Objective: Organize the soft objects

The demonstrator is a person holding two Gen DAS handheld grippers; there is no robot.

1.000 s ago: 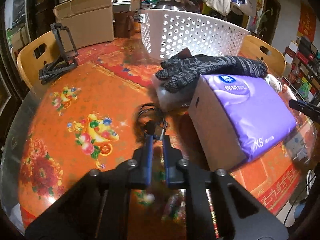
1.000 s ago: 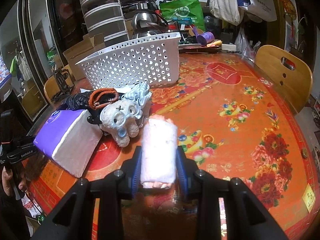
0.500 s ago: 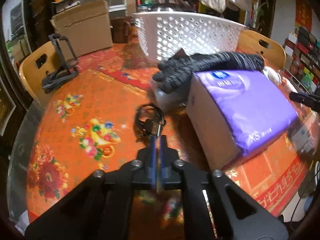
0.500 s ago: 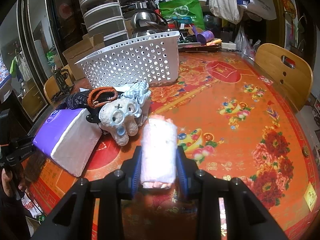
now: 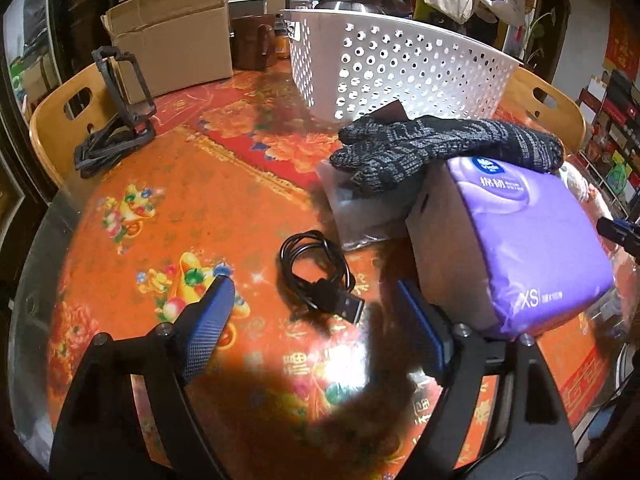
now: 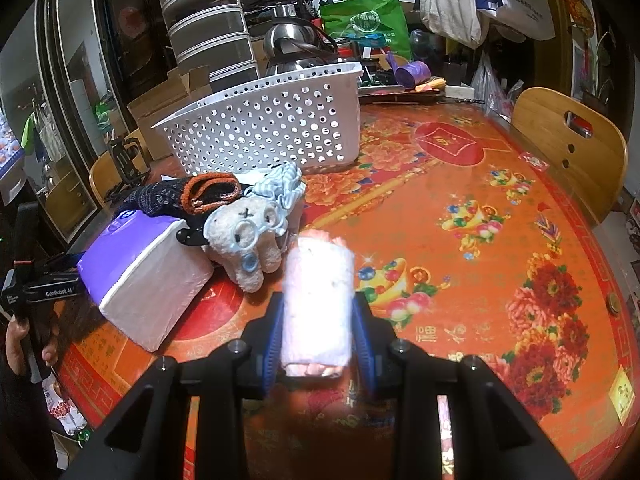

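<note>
My right gripper [image 6: 318, 320] is closed on the pink rolled towel [image 6: 317, 300], which stands between its two blue pads and points toward the white basket [image 6: 272, 124]. My left gripper [image 5: 312, 316] is wide open and holds nothing; the coiled black USB cable [image 5: 316, 276] lies on the table just in front of its fingers, between them. Nearer to me than the basket is a pile of soft things: the purple tissue pack [image 5: 520, 236], the dark knitted glove [image 5: 432, 148] lying over its top edge, and, on the far side of the pack from my left gripper, the plush toy with blue glasses [image 6: 248, 236]. A clear plastic bag [image 5: 360, 212] lies under the glove. The table [image 6: 480, 216] has an orange-red cloth with flowers under glass, and wooden chairs [image 6: 568, 148] stand around it; behind the basket I see a cardboard box [image 5: 172, 32] and a steel kettle [image 6: 296, 48]. Half a second ago my left fingers were almost together near the cable plug; now they are spread wide. The right grip on the towel has not changed.
</note>
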